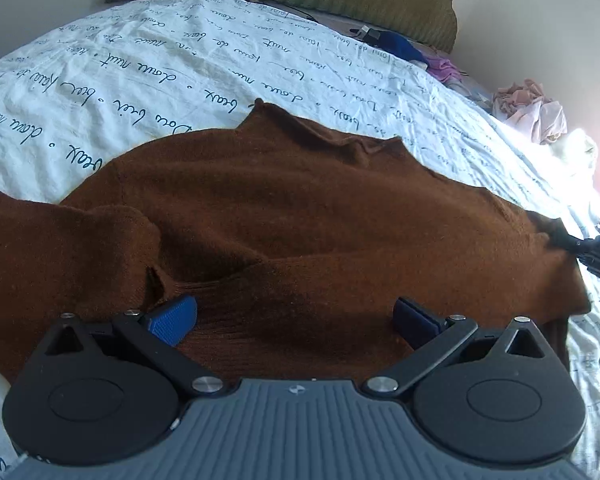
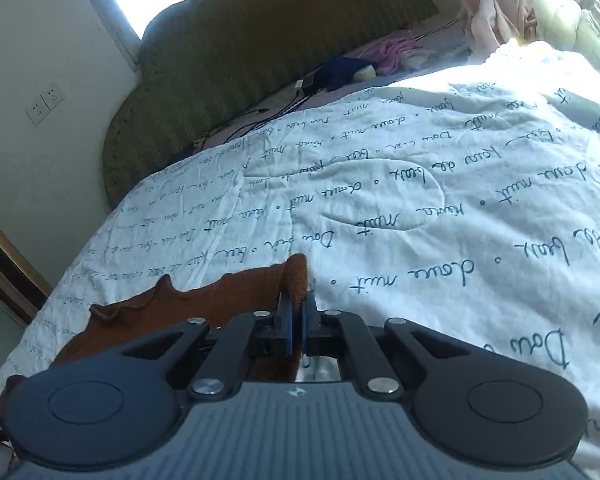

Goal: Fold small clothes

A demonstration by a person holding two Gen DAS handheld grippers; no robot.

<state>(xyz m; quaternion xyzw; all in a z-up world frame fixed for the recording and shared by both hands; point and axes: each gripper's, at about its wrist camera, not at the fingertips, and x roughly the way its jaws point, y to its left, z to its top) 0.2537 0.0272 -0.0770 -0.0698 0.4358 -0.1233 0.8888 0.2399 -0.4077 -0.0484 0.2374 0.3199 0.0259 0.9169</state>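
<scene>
while one brown knit sweater [image 1: 300,208] lies spread on a bed, over a white quilt [image 1: 148,80] printed with script, the left gripper [image 1: 296,318] hovers with its jaws wide and empty, the two blue pads just above the garment's near hem. the sweater lies straight ahead of those jaws, its neck pointing away toward the green headboard [image 1: 340,0] and its breadth running left to right across the view. the right gripper [image 2: 299,320] has its jaws pressed together on a pinch of the same brown cloth at the garment's right edge, the fabric poking up between the pads. seen from the left wrist, that tool's dark tip bites the sweater's far right corner, so the right hand is the nearer to the edge that any fold would carry across; the left looks placed to take the hem, judging by position alone. count: one sweater, two grippers. loose clothes are heaped [image 2: 500,4] at the far corner of the bed, and a dark blue item [image 2: 340,72] and a pink one [image 2: 388,50] sit by the headboard.
</scene>
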